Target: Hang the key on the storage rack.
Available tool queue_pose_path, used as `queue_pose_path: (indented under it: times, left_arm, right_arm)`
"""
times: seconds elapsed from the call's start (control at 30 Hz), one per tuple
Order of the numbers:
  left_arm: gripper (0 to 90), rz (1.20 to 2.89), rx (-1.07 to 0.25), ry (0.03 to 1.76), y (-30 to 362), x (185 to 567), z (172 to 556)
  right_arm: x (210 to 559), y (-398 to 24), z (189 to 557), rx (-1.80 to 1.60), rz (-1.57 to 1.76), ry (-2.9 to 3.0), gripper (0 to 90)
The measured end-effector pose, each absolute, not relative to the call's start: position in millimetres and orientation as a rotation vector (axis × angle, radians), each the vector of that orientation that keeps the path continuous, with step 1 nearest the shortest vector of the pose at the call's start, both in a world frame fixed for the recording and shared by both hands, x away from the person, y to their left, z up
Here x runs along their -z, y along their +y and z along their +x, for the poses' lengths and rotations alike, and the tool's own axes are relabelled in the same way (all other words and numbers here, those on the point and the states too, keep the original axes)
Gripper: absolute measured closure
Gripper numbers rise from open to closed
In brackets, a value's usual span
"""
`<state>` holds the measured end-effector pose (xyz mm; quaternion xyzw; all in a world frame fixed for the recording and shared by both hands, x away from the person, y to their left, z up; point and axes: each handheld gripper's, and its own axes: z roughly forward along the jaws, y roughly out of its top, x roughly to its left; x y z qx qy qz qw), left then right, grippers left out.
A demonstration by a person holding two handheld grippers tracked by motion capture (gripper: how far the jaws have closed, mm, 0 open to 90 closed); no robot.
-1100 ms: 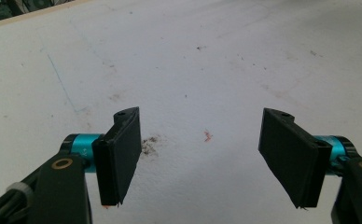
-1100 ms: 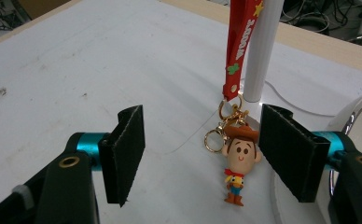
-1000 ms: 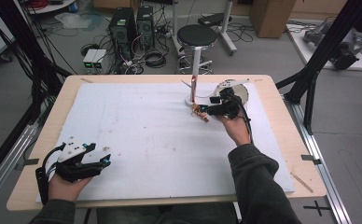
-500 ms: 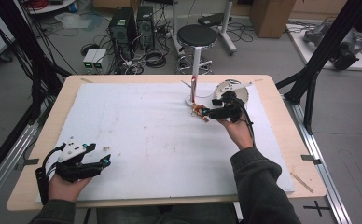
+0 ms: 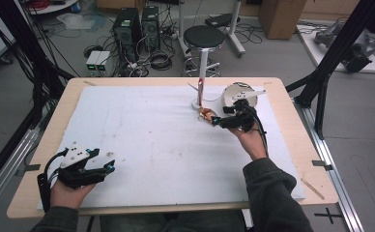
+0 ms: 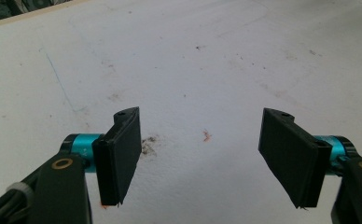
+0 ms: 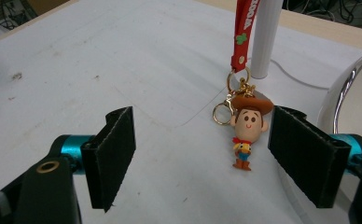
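A small cowboy keychain figure (image 7: 247, 128) (image 5: 206, 114) hangs by a red strap (image 7: 240, 32) from a white stand (image 7: 268, 32) (image 5: 197, 102) and reaches down to the white sheet. My right gripper (image 7: 200, 126) (image 5: 215, 120) is open around it and its jaws have just been opening. The figure sits close to the right-hand jaw, with a wide gap to the other one. At the near left corner, my left gripper (image 5: 109, 167) (image 6: 202, 121) rests open over bare, stained sheet with nothing between its jaws.
A white foam sheet (image 5: 151, 130) covers most of the wooden table (image 5: 292, 96). A round chrome-rimmed thing (image 7: 342, 88) (image 5: 230, 93) stands just right of the stand, close behind my right gripper. A stool and computer gear stand on the floor beyond the far edge.
My right hand has drawn back a little toward the near edge, away from the stand. The keychain figure stays by its tips. The left gripper has kept still.
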<state>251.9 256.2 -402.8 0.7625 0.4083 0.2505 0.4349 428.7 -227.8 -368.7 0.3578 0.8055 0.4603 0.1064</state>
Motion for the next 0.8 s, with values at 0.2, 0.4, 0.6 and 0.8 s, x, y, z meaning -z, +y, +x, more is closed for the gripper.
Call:
queue_pose_path:
  times: [0.2,0.4,0.6,0.8]
  left_arm:
    - [30.3,1.897,-0.623,1.017,256,403,252]
    - [30.2,1.897,-0.626,1.019,256,403,252]
    - [30.2,1.896,-0.625,1.020,256,403,252]
    - [30.2,1.897,-0.625,1.020,257,403,252]
  right_arm:
    - [372,-233,423,-1.360,1.062,2.371,22.0]
    - [374,-237,419,-1.366,1.062,2.381,20.7]
    - [370,-238,414,-1.373,1.043,2.382,20.2]
    - [368,-238,408,-1.370,1.017,2.392,19.6]
